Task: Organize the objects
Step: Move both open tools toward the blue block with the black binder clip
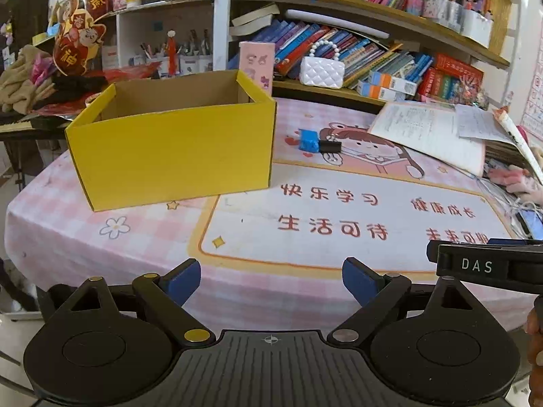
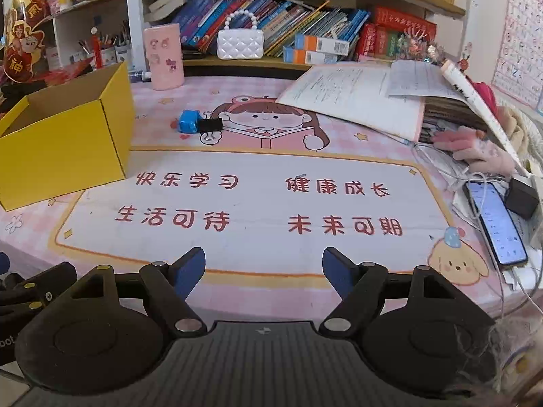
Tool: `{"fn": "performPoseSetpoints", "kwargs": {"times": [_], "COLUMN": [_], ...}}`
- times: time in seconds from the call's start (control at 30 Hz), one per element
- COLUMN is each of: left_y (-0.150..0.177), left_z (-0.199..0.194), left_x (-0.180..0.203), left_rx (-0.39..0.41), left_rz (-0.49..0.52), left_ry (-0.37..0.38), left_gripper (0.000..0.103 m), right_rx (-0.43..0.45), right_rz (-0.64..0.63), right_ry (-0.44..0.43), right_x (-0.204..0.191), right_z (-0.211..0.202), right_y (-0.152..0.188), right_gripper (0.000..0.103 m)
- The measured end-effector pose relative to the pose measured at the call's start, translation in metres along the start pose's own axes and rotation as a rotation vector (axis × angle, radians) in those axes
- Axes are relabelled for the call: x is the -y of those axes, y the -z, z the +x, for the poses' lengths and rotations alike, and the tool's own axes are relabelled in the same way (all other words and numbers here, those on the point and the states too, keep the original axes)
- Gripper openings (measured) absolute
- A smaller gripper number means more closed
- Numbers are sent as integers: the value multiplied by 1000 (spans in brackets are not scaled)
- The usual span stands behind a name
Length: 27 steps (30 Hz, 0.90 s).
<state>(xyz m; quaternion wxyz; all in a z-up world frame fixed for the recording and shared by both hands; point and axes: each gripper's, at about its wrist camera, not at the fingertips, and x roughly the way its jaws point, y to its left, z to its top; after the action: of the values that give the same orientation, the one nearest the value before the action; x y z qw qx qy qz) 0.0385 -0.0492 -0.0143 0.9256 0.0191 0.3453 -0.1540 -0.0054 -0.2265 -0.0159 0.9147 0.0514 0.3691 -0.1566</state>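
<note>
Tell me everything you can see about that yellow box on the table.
The yellow box is an open-topped carton of what looks like cardboard, bright yellow outside and plain brown inside. It stands upright on the pink printed tablecloth, toward the table's left side. What shows of its inside looks empty; the bottom is hidden. Nothing touches it but the cloth. The blue object and black binder clip lie apart to its right.

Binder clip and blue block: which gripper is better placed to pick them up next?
Probably the right gripper: the binder clip and blue block lie nearer its centre line. Left gripper faces the yellow box.
</note>
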Motion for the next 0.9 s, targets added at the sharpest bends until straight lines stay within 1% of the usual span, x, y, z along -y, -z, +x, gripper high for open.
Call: {"fn": "performPoseSetpoints", "kwargs": {"times": [0.13, 0.3, 0.53, 0.7, 0.9], "left_y": [-9, -23, -44, -56, -62], "left_z": [13, 27, 51, 65, 76], "left_x": [4, 13, 24, 36, 45], "left_rx": [-7, 1, 8, 14, 12], "left_rz": [-34, -45, -86, -92, -91], "left_ry": [-26, -58, -114, -140, -173], "left_gripper": [93, 93, 93, 93, 93], "right_rx": [5, 18, -1, 13, 14], "right_rz": [-41, -81, -100, -132, -157], "right_ry": [-33, -82, -132, -169, -235], "right_x": [-1, 2, 12, 21, 28], "right_z": [13, 32, 64, 85, 114], "right_y": [-15, -37, -64, -81, -107], "right_gripper": [75, 74, 74, 73, 71]}}
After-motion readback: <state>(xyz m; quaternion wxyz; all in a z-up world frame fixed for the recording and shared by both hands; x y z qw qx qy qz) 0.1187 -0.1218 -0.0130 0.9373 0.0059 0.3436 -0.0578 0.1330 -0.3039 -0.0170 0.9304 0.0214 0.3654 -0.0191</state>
